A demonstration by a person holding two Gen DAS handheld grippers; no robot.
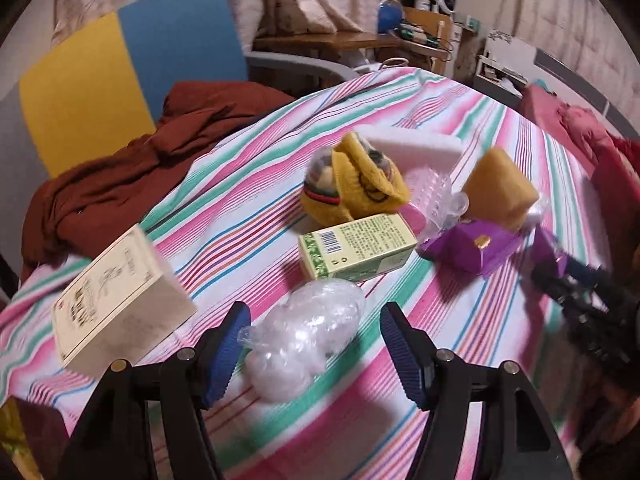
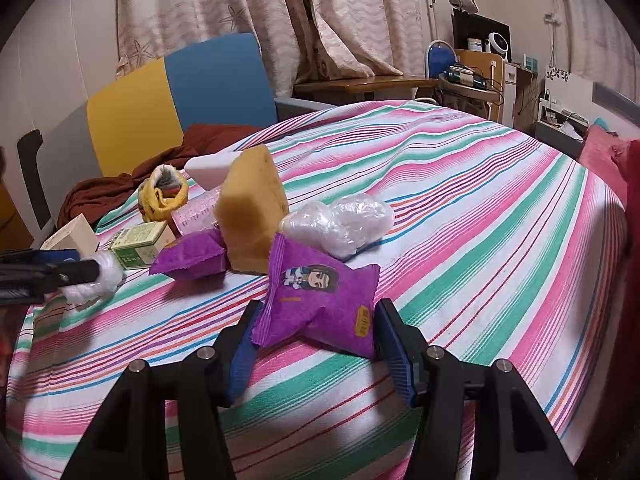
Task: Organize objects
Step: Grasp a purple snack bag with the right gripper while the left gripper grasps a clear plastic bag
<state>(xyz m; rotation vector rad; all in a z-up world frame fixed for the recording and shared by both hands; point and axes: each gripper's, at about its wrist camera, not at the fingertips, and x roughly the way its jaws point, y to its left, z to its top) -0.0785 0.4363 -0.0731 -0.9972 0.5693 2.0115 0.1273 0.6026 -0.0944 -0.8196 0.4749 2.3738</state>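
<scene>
Right now the left hand-held gripper point(image 1: 314, 350) hangs open astride a crumpled clear plastic bag point(image 1: 308, 330) on the striped bed point(image 1: 460, 140); the bag's long axis runs between the pads. The right hand-held gripper point(image 2: 316, 338), well apart to the right, appears closed on a purple snack packet point(image 2: 320, 300).

From the left wrist view, the plastic wrap bundle point(image 1: 308, 340) lies on the striped sheet point(image 1: 460, 360) at centre. The carton point(image 1: 358, 252) sits behind it at twelve o'clock, the slipper point(image 1: 356, 184) beyond. The book point(image 1: 120, 300) lies at nine o'clock, the snack packet point(image 1: 472, 250) at two o'clock.
</scene>
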